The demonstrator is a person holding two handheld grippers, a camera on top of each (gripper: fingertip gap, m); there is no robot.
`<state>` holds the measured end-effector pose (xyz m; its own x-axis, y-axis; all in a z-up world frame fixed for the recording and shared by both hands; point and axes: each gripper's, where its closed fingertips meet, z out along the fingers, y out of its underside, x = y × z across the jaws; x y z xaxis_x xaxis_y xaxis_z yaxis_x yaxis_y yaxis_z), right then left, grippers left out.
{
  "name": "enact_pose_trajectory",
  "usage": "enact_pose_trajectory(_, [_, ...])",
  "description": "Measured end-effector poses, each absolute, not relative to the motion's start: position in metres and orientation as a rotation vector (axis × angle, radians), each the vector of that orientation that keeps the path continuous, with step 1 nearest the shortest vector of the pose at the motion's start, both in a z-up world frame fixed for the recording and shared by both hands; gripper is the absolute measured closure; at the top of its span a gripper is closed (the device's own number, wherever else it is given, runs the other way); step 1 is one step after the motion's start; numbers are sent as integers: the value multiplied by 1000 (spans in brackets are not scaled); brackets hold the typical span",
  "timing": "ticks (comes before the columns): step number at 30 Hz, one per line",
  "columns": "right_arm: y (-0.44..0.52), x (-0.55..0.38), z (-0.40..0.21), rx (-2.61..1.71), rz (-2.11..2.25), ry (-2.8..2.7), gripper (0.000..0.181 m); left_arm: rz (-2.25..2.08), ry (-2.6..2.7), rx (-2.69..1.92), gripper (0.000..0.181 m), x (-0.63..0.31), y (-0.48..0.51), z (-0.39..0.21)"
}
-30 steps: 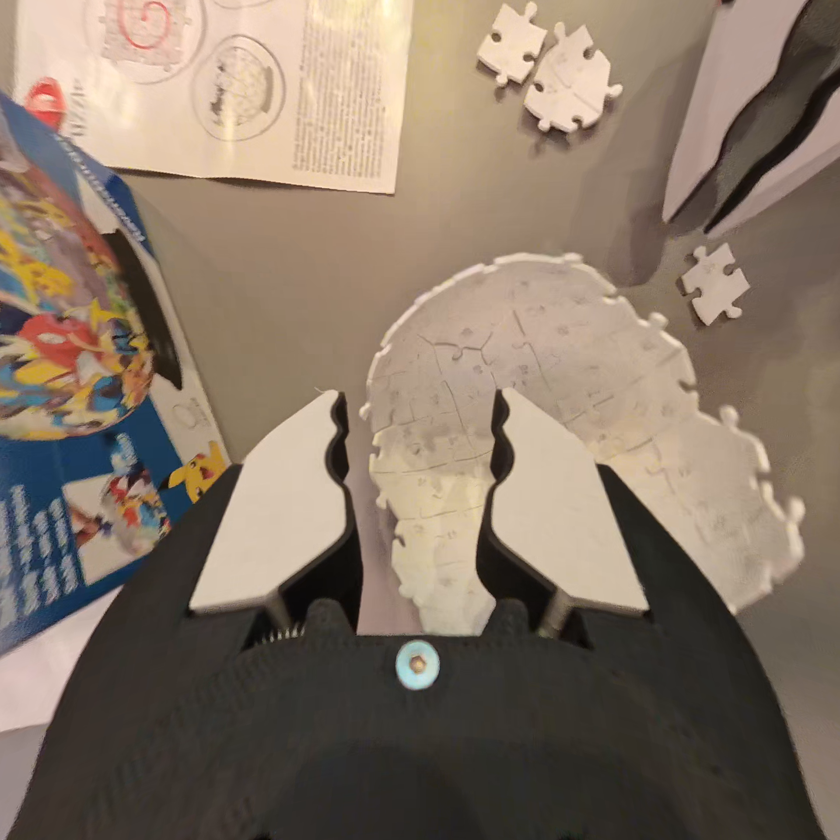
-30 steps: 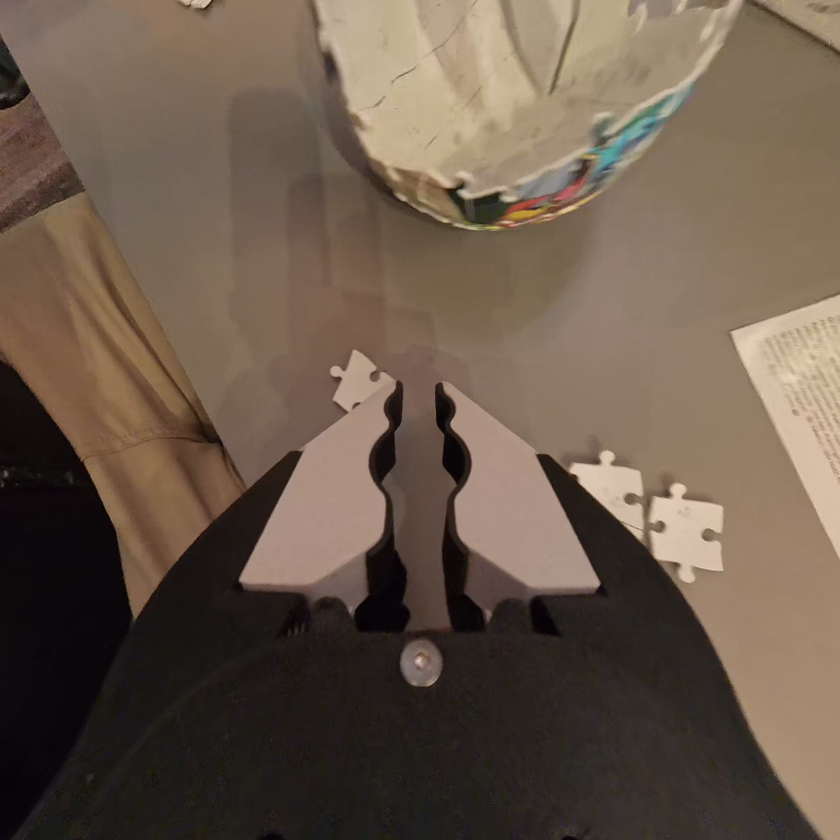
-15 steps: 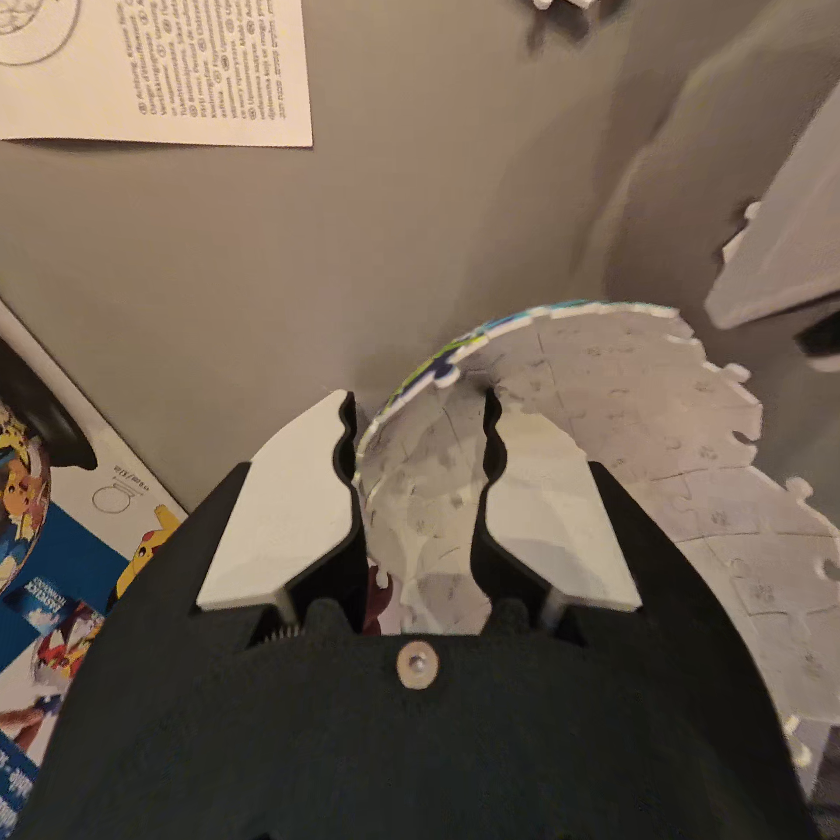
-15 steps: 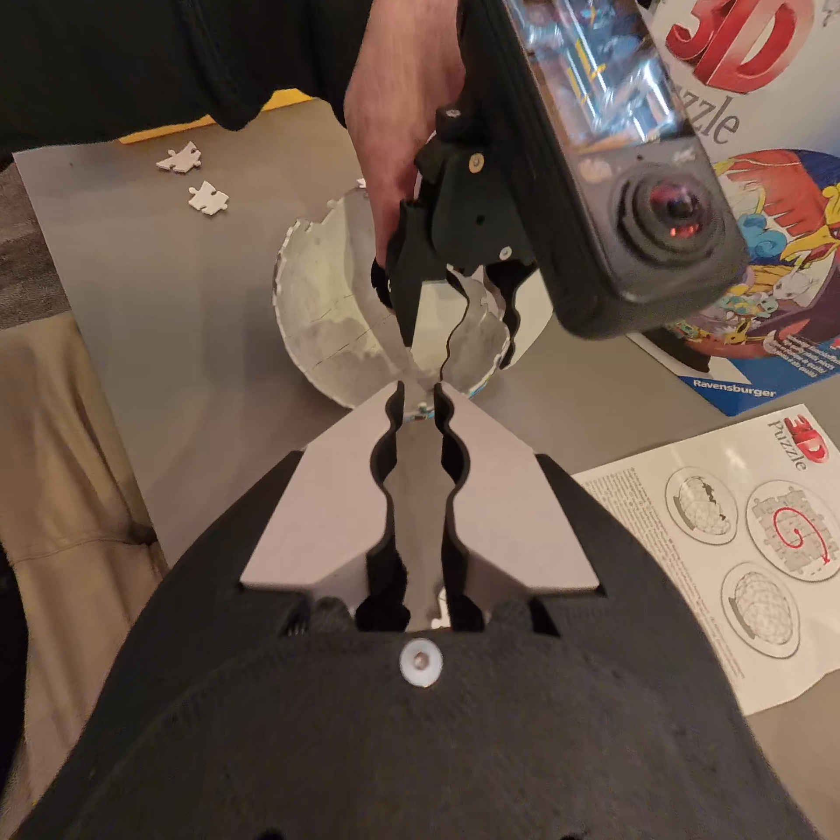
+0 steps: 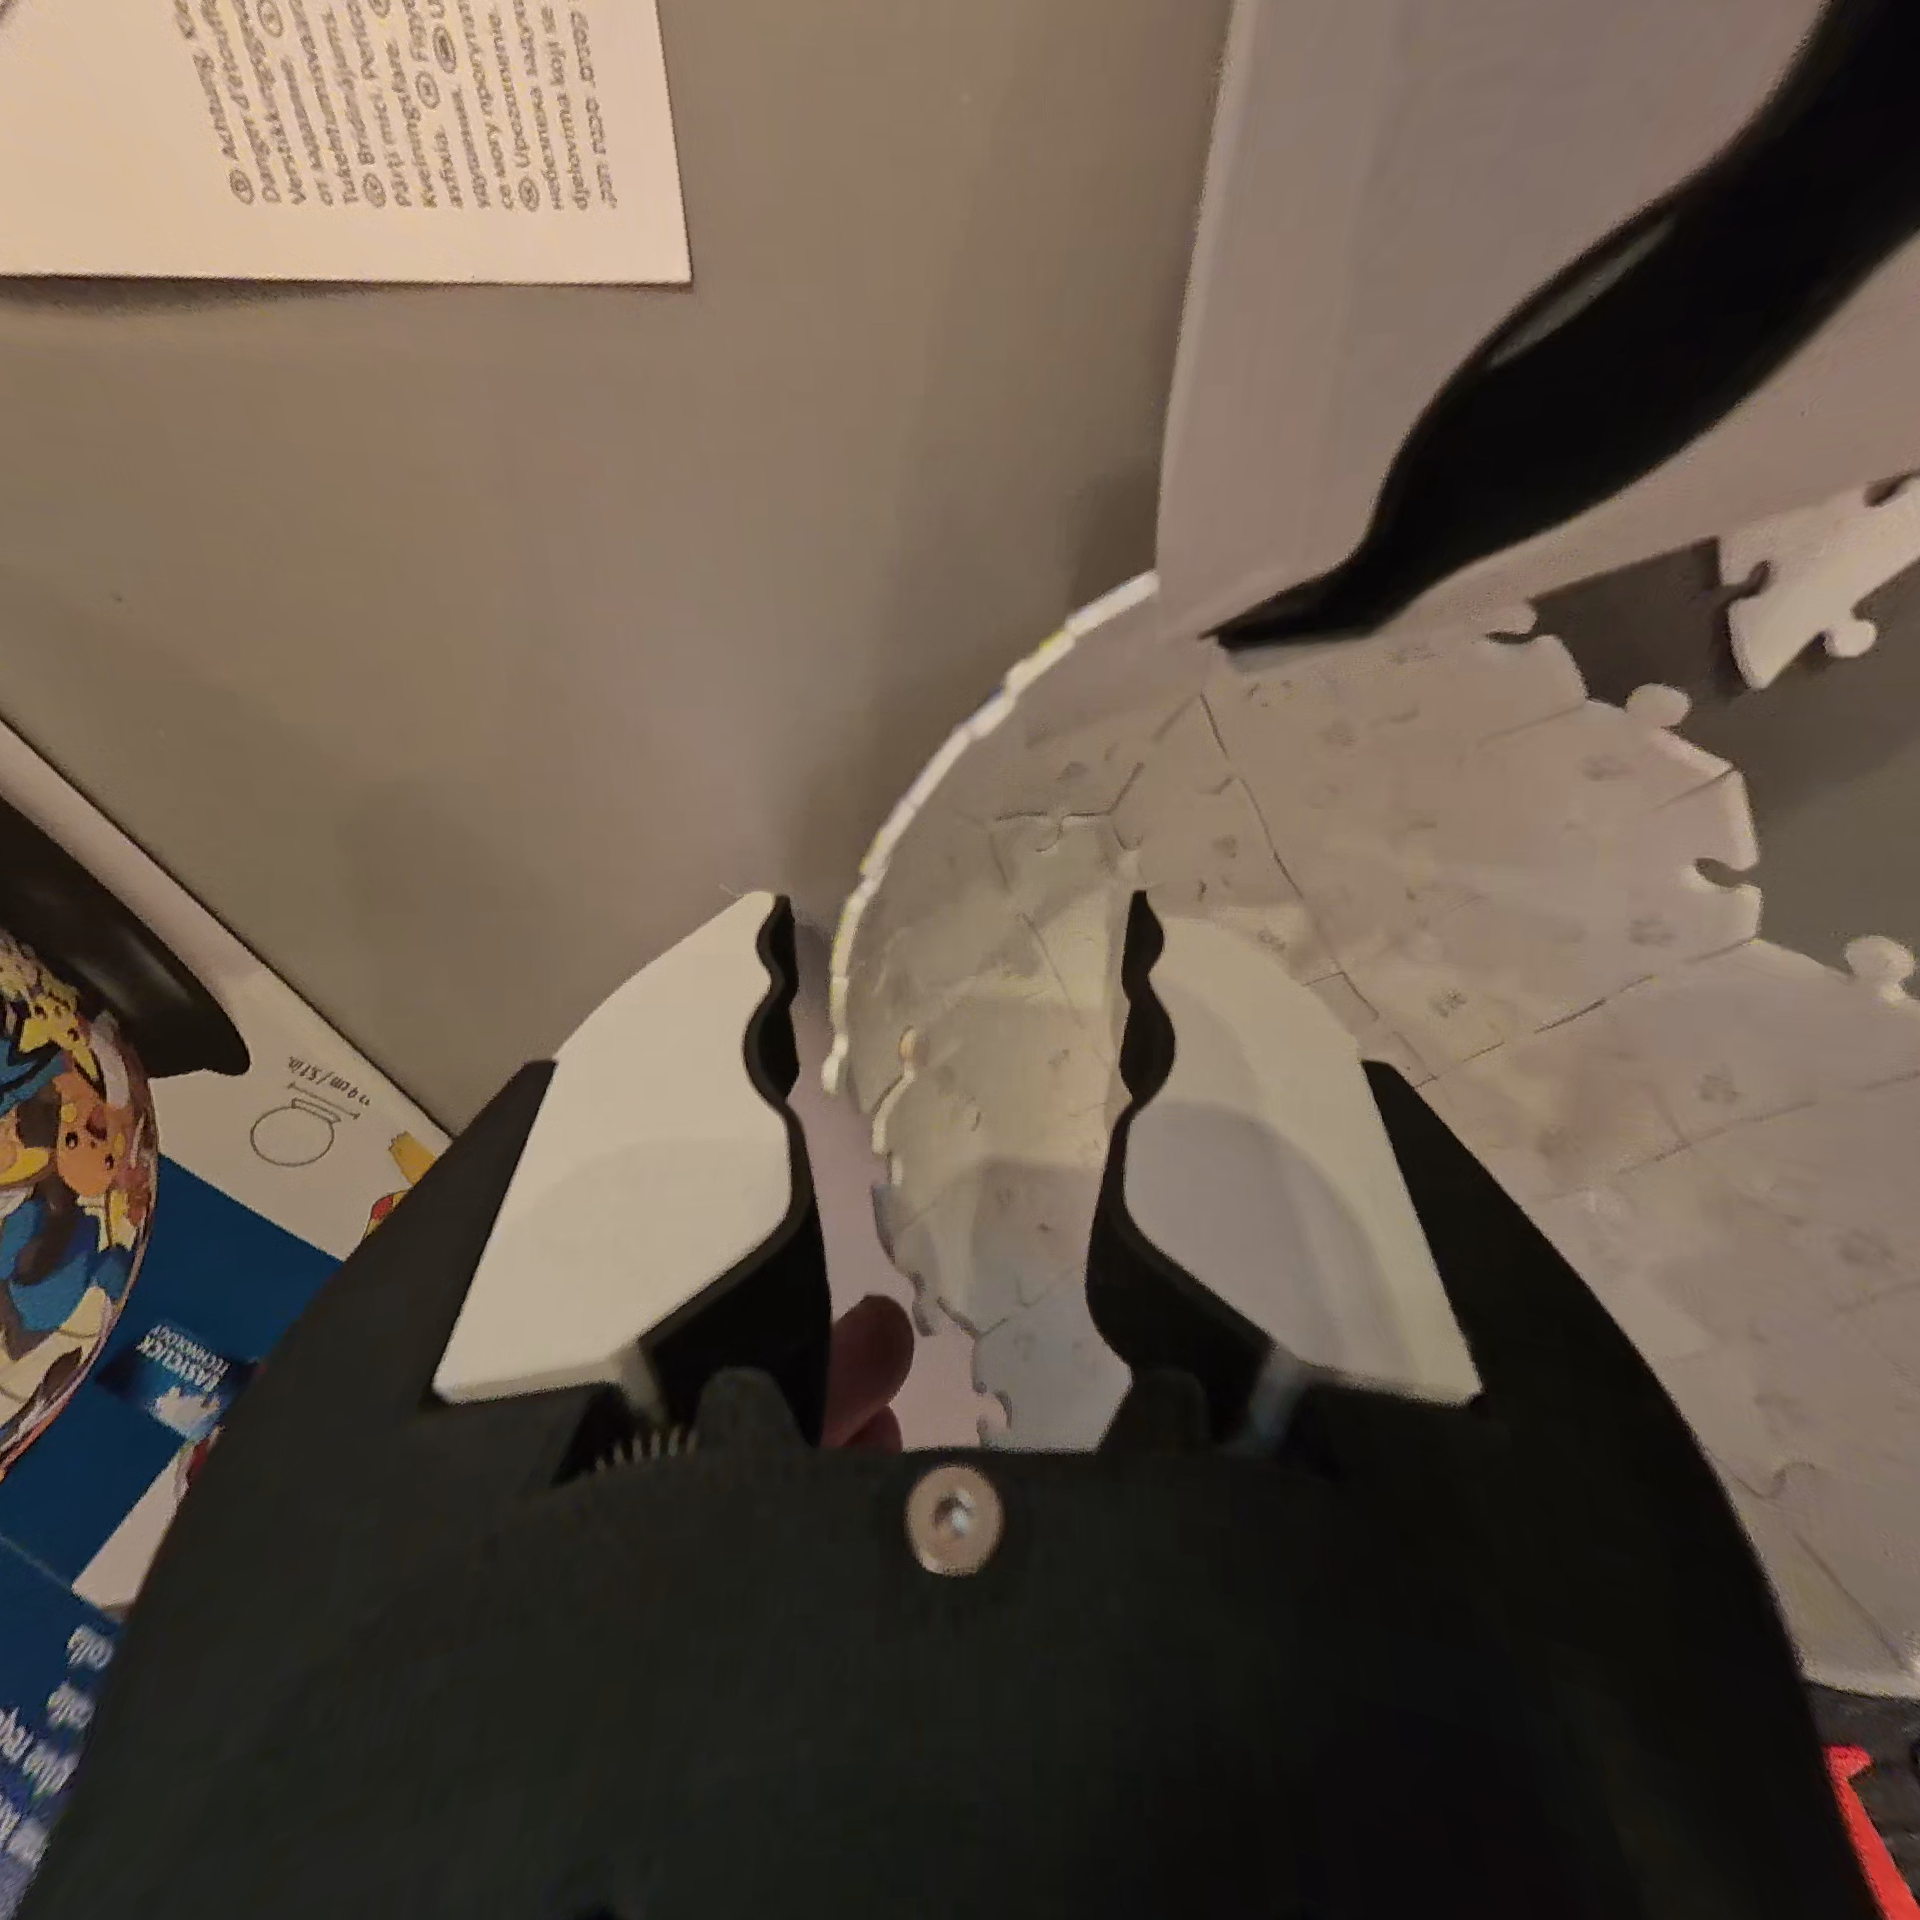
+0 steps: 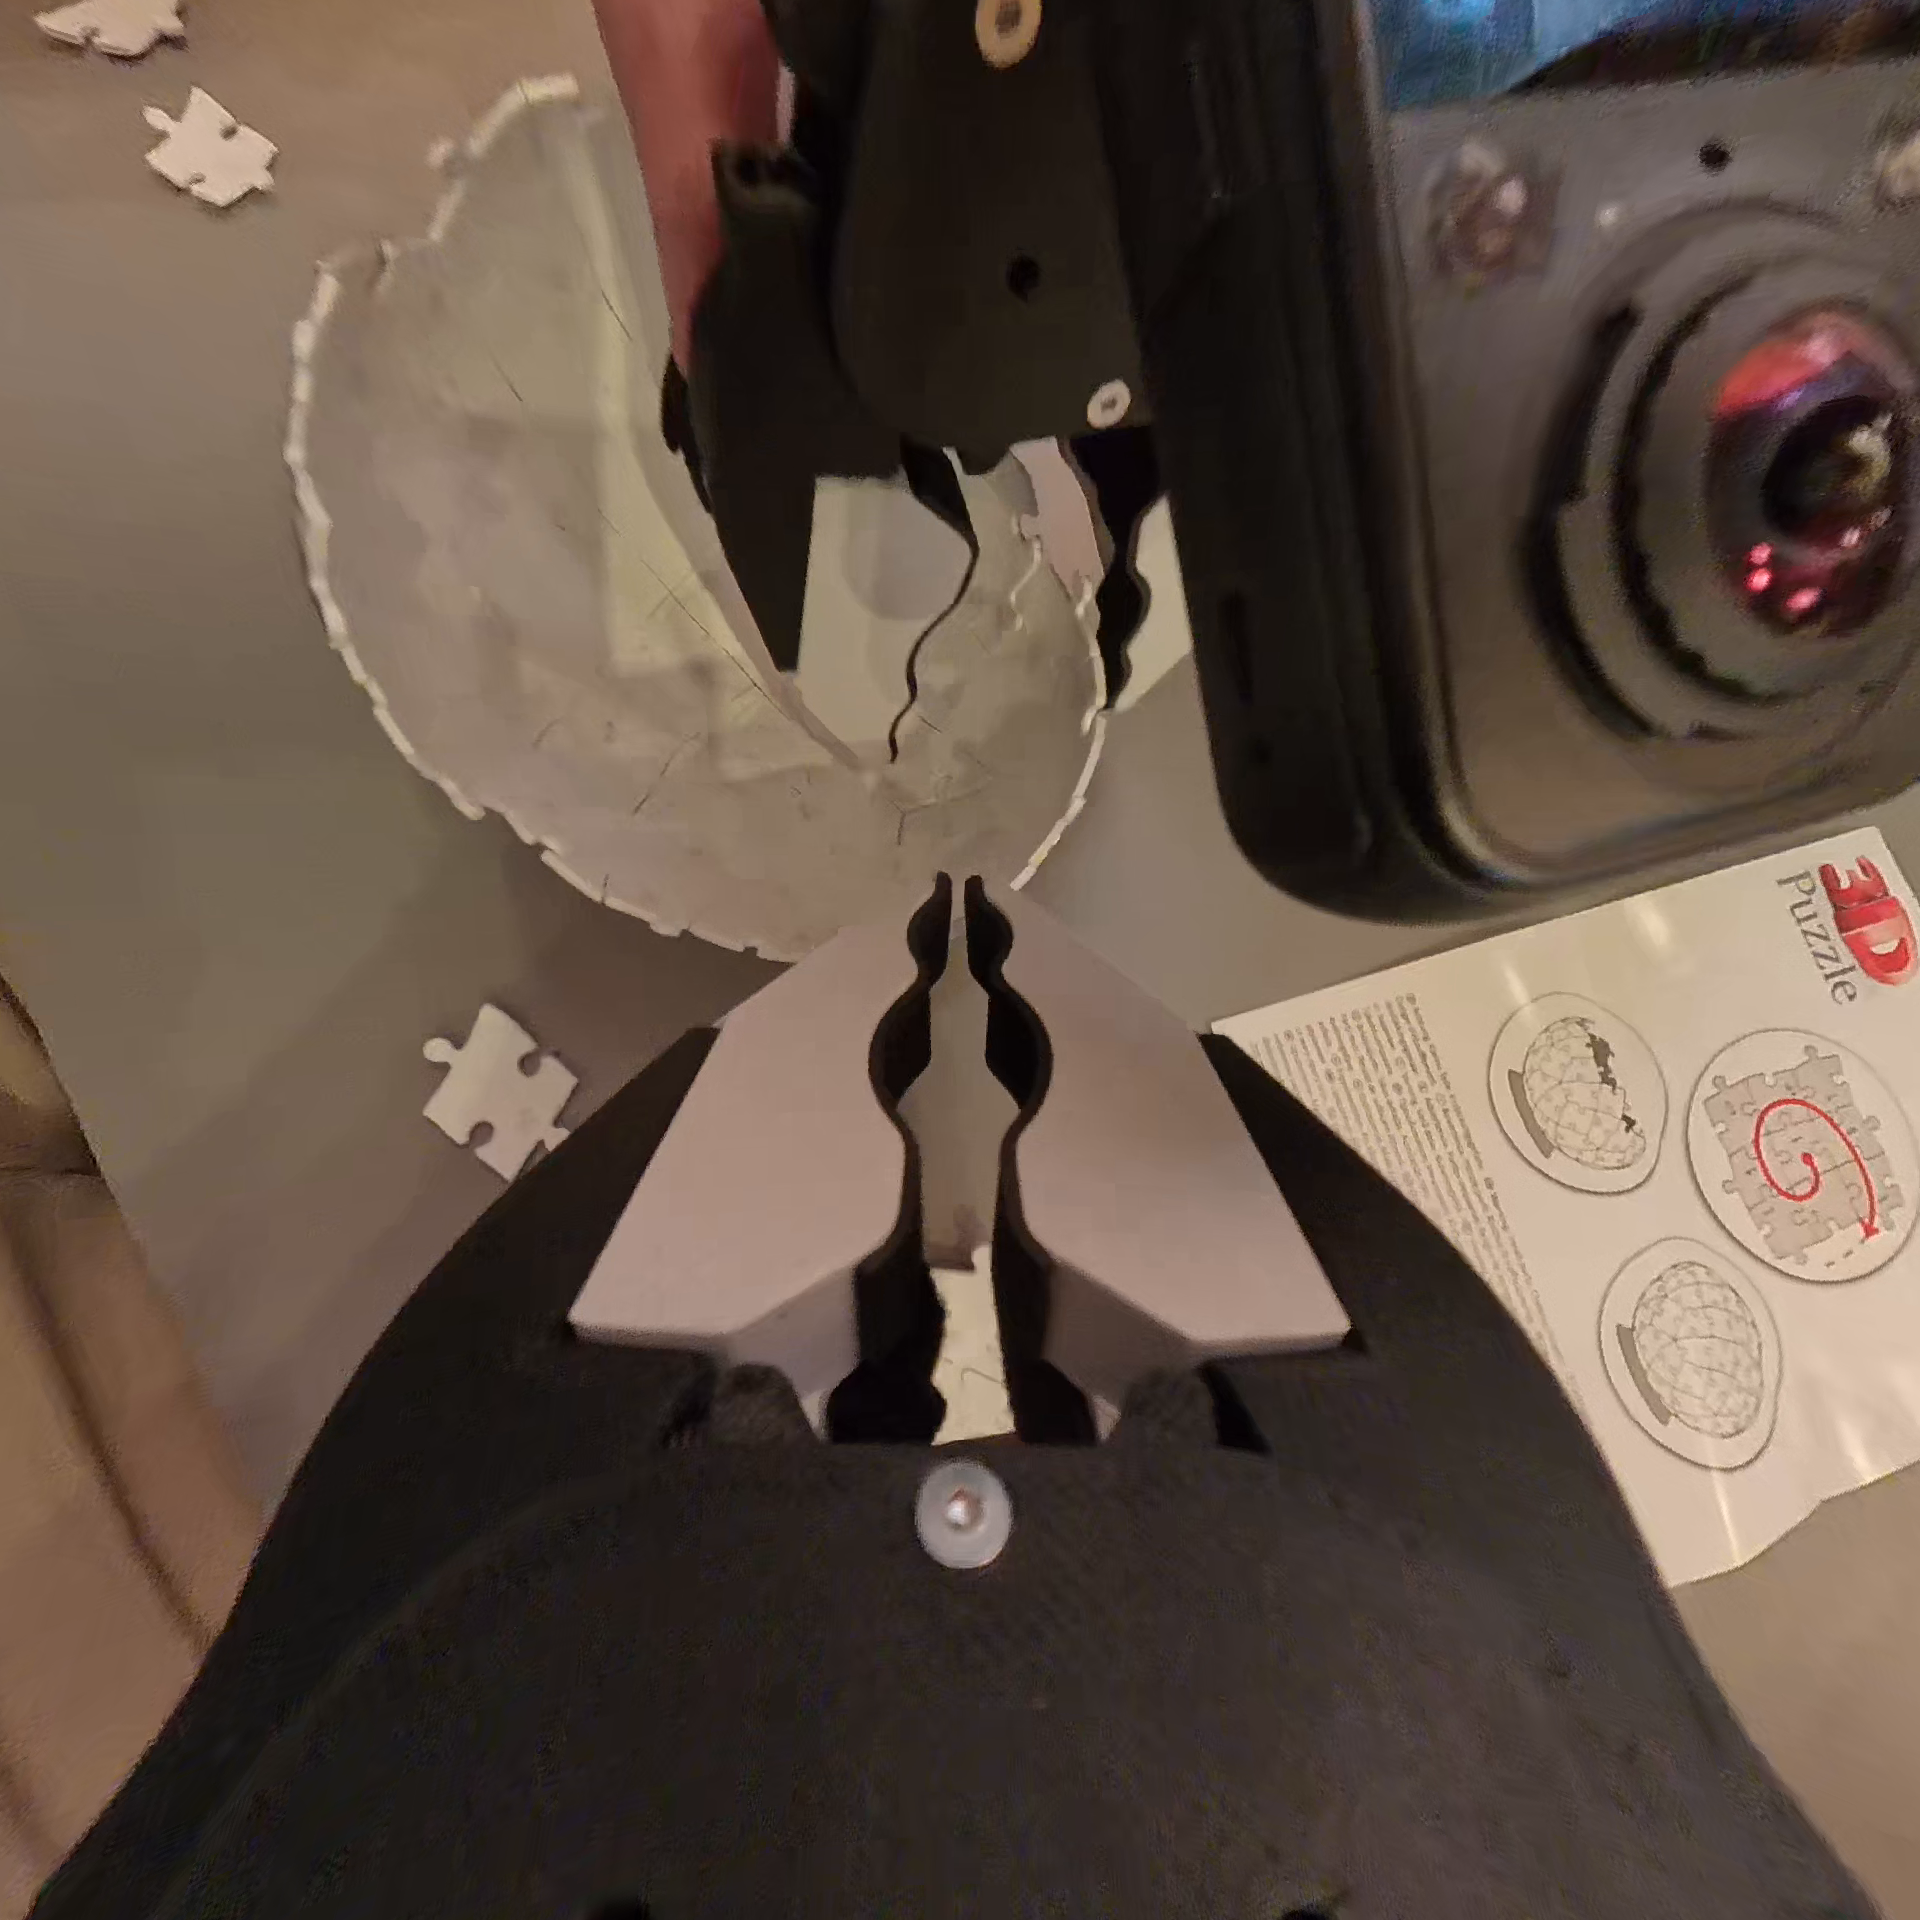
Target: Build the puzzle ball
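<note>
Biggest first: plain grey counter [image 5: 520, 623] carrying the lot.

Next, the half-built puzzle ball, a curved white-backed shell of clicked-together pieces [image 6: 499, 582]. Sits near the middle of the counter, tipped up on its edge, hollow side facing the right wrist view, jagged rim all round. Probably very light and fairly stiff along the curve, but weak at the seams, so likely to pop apart if squeezed hard or twisted. Best taken by the rim, one finger inside and one outside, close to a finished stretch, not by a lone sticking-out tab.

Then a blue printed cardboard box [image 5: 156, 1299] off to the left, and a white folded instruction sheet with round diagrams [image 6: 1558, 1195] just beside the shell.

Left tongs [image 5: 954, 914]: spread wide, straddling the rim, one finger outside the wall and one inside the bowl, wall not visibly pinched. Reaching down into the shell from above, with a bare hand [image 6: 686, 125] behind.

Right tongs [image 6: 956, 888]: nearly closed, just a sliver of gap, tips right at the shell's lower rim, coming in low. Something pale in that gap; can't tell whether a piece or the rim is nipped.

Smallest: loose white puzzle pieces [image 6: 499, 1091] scattered face down near the shell.
</note>
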<state>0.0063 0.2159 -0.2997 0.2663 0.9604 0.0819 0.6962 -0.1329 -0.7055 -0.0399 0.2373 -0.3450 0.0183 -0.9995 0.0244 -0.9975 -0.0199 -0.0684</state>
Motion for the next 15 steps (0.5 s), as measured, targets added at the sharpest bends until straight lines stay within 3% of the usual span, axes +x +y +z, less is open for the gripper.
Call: enact_pose_trajectory(15, [215,13,-325,-1997,640,-1460,181,-41,1954,-2352,113,-25,257,-319])
